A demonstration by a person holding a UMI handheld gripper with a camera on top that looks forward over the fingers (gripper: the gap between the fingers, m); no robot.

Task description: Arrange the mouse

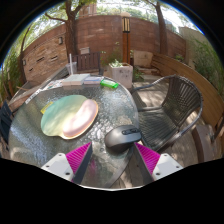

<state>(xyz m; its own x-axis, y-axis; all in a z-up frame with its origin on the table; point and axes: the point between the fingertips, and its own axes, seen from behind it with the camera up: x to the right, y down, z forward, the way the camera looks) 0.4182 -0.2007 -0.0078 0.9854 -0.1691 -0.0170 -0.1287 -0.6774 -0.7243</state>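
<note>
A dark grey computer mouse point(123, 137) lies on the round glass table point(45, 145), near its right edge. My gripper point(113, 158) is open, its two pink-padded fingers point(79, 158) spread wide just short of the mouse. The mouse sits just ahead of the fingertips, between their lines, and neither pad touches it. A pale, light green and cream pad-like mat point(69, 116) lies on the table to the left of the mouse.
A dark metal mesh chair point(170, 108) stands close to the table's right side. A green object point(108, 85) and a planter box point(119, 72) sit at the far side of the table. A brick wall and wooden fence lie beyond.
</note>
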